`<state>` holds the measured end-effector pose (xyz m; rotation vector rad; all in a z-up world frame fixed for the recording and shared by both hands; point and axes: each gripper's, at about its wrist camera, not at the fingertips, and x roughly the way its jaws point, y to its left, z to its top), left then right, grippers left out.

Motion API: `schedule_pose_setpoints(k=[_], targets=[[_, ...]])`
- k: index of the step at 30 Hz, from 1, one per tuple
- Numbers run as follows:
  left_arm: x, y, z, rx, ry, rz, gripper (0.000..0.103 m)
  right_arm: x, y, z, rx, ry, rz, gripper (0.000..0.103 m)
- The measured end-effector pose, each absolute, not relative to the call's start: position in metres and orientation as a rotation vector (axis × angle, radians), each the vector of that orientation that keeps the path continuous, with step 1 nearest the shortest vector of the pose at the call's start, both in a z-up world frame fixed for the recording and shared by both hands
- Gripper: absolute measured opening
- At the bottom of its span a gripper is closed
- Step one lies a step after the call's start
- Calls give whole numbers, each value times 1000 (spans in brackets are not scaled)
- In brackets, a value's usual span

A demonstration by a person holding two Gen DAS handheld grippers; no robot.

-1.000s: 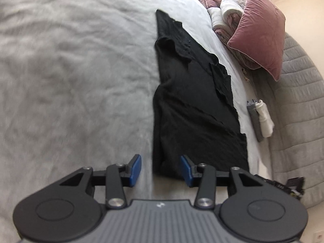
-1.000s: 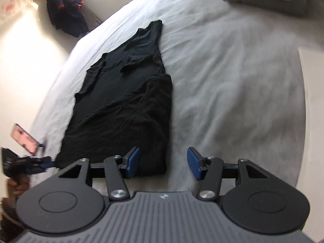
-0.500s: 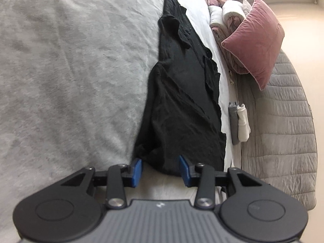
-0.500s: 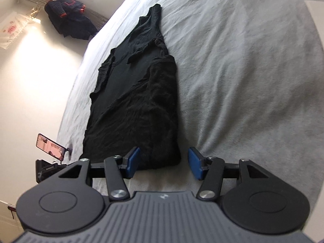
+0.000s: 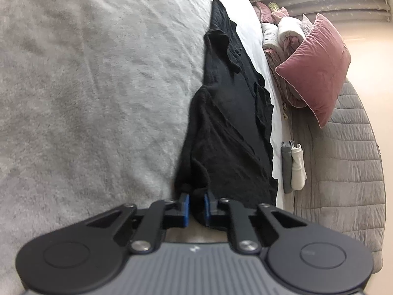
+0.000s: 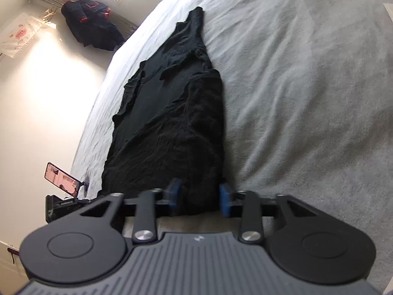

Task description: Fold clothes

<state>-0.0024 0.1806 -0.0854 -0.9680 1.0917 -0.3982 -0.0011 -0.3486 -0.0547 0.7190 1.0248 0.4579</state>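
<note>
Left gripper: blue pads nearly together, pinching one near corner of the black garment. Right gripper: jaws wider apart, straddling the other near corner; whether the pads press the cloth cannot be told. Both grippers sit at the garment's near hem, neither nearer. From the jaws the garment, already narrowed lengthwise, runs straight away across the grey bedspread, long axis along the fingers, its far end tapering toward the pillows.
</note>
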Motion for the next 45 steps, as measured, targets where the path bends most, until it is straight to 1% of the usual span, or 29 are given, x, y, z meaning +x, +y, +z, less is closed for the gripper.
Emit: schedule_pose_setpoints(k=[1, 5, 10, 20, 24, 26, 30, 31, 32, 34, 35, 36, 37, 38, 41, 45], targets=[[-3, 181, -85, -969, 1094, -400, 10, -1, -350, -56, 731, 1033, 452, 15], [-5, 187, -83, -990, 1071, -410, 8, 1, -356, -57, 783, 1038, 448, 11], [-9, 190, -70, -1028, 975, -436, 5, 2, -360, -45, 839, 974, 490, 10], [-4, 190, -39, -1128, 772, -493, 5, 20, -355, -14, 939, 826, 516, 10], [20, 189, -22, -1139, 737, -470, 5, 40, -352, 6, 912, 767, 482, 10], [35, 190, -14, -1140, 726, -453, 5, 53, -352, 16, 909, 744, 477, 7], [65, 190, -9, -1143, 740, -419, 5, 77, -352, 27, 881, 706, 471, 7], [71, 189, -10, -1143, 750, -411, 5, 80, -352, 30, 865, 702, 472, 7], [75, 188, -12, -1145, 761, -403, 5, 81, -349, 32, 830, 708, 479, 16], [78, 186, -16, -1152, 770, -397, 5, 81, -345, 37, 761, 720, 493, 17], [79, 186, -18, -1156, 771, -396, 5, 80, -342, 39, 721, 727, 500, 21], [80, 185, -20, -1159, 770, -396, 5, 75, -337, 41, 657, 737, 505, 28], [80, 185, -22, -1161, 767, -398, 5, 68, -331, 43, 574, 746, 505, 47], [81, 185, -23, -1164, 766, -399, 5, 61, -323, 45, 488, 753, 501, 56], [81, 185, -28, -1172, 761, -403, 5, 38, -301, 45, 258, 790, 503, 56], [79, 184, -29, -1167, 762, -418, 5, -1, -279, 37, 80, 821, 508, 56]])
